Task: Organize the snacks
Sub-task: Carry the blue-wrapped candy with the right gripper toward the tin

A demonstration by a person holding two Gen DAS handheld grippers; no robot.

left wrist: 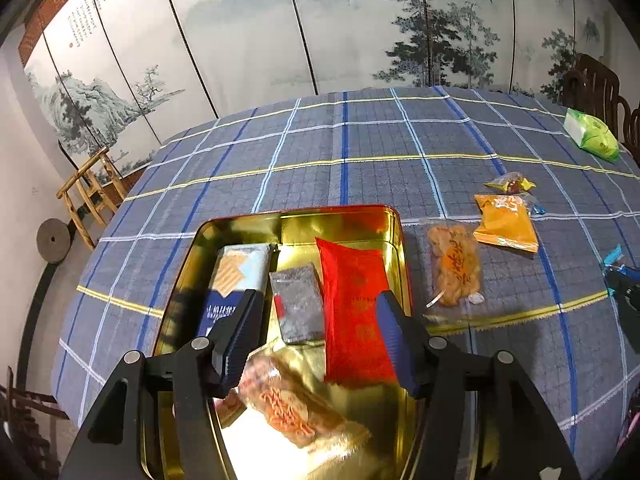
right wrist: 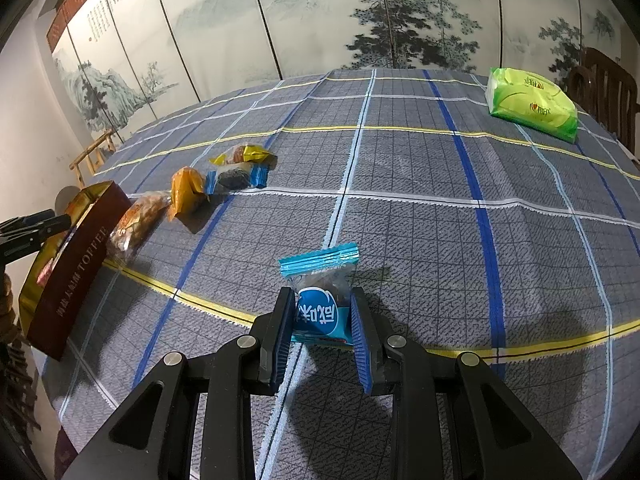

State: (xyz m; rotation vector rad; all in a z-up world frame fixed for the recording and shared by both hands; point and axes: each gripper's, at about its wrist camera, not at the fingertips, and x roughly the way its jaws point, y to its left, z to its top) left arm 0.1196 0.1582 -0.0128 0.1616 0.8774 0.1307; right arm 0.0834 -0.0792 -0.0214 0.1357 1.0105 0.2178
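Painted landscape screen, dark wooden chair, small bamboo stool

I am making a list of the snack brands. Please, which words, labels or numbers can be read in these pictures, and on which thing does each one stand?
"TOFFEE": on the dark red side of the tin; the Chinese characters beside it are too small to read.
Blue snack packet held in the right gripper: white characters, upside down, unreadable.
Green tissue pack: logo too blurred.
Folding screen: calligraphy too small.
Red packet: gold marks, unreadable.
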